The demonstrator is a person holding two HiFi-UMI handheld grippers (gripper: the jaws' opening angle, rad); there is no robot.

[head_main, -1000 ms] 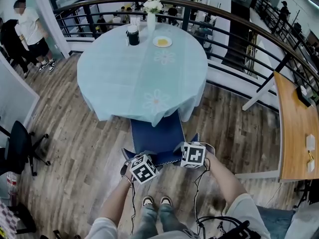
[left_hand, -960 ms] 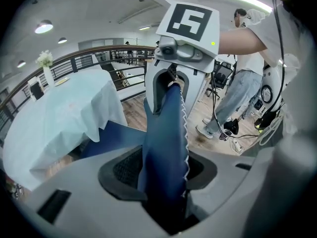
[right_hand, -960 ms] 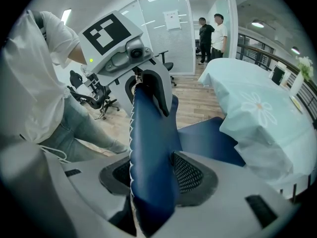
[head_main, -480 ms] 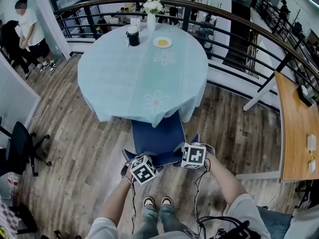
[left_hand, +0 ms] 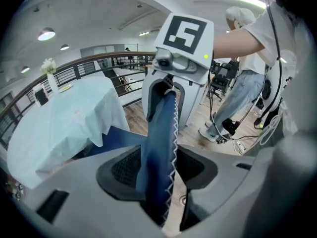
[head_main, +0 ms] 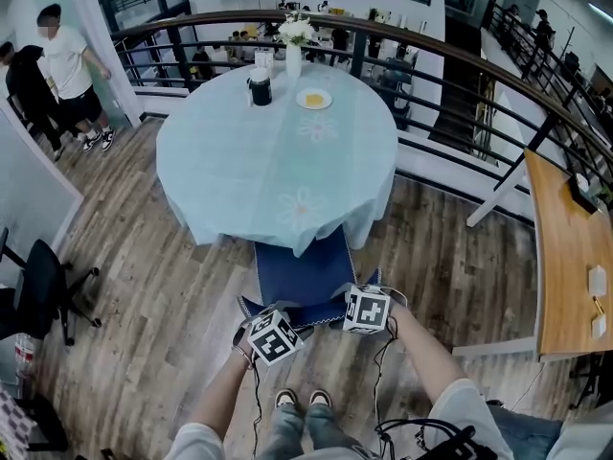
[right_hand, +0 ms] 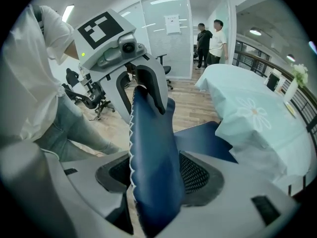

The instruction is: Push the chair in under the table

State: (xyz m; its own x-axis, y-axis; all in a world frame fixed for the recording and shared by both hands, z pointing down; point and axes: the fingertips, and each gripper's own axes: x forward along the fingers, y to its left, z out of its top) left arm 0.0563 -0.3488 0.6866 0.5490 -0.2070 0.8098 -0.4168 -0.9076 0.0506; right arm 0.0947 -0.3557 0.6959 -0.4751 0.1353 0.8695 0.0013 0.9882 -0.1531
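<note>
A chair with a blue seat point(head_main: 305, 266) stands at the near side of a round table under a pale blue cloth point(head_main: 239, 161), the seat's front tucked under the cloth's hem. Both grippers are at the top of its blue backrest point(head_main: 306, 311). My left gripper point(head_main: 263, 319) is shut on the backrest's left end point(left_hand: 161, 128). At the right end point(right_hand: 151, 133), my right gripper point(head_main: 364, 300) has just been opening. There the backrest stands between the jaws, with a gap showing at one pad point(right_hand: 116, 170).
On the table's far side stand a vase of flowers point(head_main: 294, 46), a dark cup point(head_main: 259, 86) and a plate point(head_main: 313, 98). A curved railing point(head_main: 460, 60) runs behind. A black office chair point(head_main: 38, 286) is at left, a wooden desk point(head_main: 565, 257) at right. Two people point(head_main: 67, 65) stand far left.
The head view has shifted a little, so everything sits slightly lower in the picture. Chair and grippers keep their place relative to the table. The people at far left have stepped slightly.
</note>
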